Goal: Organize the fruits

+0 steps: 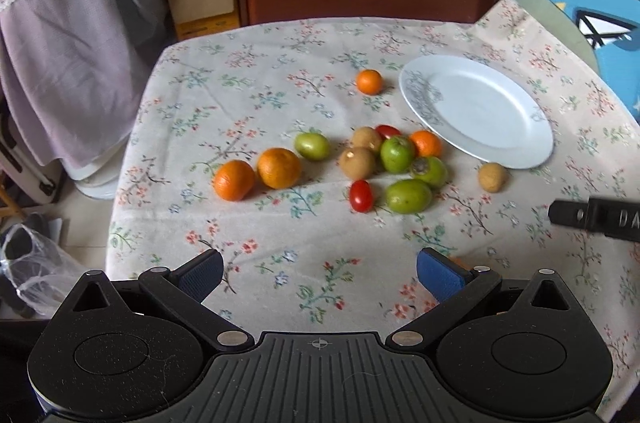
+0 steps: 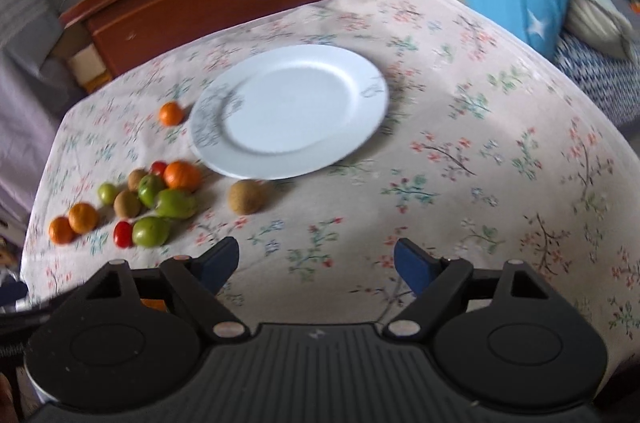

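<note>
Fruits (image 1: pixel 394 153) clustered beside white plate (image 1: pixel 516 151)

Scattered loose on the floral cloth, none on the plate (image 1: pixel 516 159).

Two oranges (image 1: pixel 256 174) touching, at the left end of the group. One small orange (image 1: pixel 369 81) alone, farther back, just beside the plate's patterned rim. Another orange (image 1: pixel 425 143) right against the plate's near edge.

Four green fruits (image 1: pixel 409 196), glossy, one apart at left, three clustered with two brown fruits (image 1: pixel 357 163) and a red tomato (image 1: pixel 387 131) half hidden behind them. Second red tomato (image 1: pixel 361 196), oval, upright-looking, at the front. Third brown fruit (image 1: pixel 493 177) apart, near the plate's front rim.
</note>
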Demonstrator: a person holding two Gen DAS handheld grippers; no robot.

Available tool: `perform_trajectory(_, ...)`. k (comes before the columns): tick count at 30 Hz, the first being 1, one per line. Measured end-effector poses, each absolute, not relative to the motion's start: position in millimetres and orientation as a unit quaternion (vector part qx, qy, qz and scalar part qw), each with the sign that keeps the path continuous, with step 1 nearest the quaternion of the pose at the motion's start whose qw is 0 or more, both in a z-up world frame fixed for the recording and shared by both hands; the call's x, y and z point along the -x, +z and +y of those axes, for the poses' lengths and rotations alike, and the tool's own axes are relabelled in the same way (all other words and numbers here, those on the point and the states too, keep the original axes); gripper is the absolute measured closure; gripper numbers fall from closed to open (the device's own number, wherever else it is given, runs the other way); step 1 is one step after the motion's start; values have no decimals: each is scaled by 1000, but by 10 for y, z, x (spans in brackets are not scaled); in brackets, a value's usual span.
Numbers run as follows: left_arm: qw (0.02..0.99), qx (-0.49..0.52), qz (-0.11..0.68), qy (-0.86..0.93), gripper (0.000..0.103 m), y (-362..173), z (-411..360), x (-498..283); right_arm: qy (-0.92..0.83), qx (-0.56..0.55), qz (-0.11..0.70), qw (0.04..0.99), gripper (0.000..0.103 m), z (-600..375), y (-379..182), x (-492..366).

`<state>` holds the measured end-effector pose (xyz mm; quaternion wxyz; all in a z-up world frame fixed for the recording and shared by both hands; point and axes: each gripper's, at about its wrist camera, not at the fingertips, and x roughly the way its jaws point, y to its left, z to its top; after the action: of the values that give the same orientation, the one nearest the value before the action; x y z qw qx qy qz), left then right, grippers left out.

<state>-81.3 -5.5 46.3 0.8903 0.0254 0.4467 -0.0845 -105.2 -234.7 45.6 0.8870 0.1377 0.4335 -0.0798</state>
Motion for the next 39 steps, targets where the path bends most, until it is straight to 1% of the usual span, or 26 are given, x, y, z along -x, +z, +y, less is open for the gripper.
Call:
perform_trajectory(9,883,-44,441,-155,0,383,-287,945,-81,-190,430,879,26,-2530,385,1088)
perform_trajectory(15,889,-60,425,-161,0,317,-404,998,-60,-188,422,885,29,-2456,369,1078)
perform_trajectory(25,889,-75,420,-168,2,210,-520,994,-25,-184,414,891,30,-2342,324,993)
perform_trajectory(26,889,-75,419,-168,2,205,-524,992,-22,-182,412,892,33,-2330,321,979)
perform_trajectory(27,891,-74,415,-168,4,205,-528,993,-18,-180,410,894,37,-2316,315,965)
perform_trajectory(31,896,-70,405,-169,10,196,-522,982,-1,-173,404,898,39,-2260,277,868)
perform_trajectory(32,896,-70,405,-168,12,187,-519,979,2,-168,401,900,40,-2247,263,841)
perform_trajectory(34,895,-70,406,-170,16,170,-519,975,4,-162,400,902,44,-2230,233,783)
perform_trajectory(36,893,-68,406,-179,28,155,-523,978,9,-165,403,900,51,-2229,198,734)
perform_trajectory(39,889,-63,410,-193,40,133,-542,980,11,-167,406,898,54,-2232,145,686)
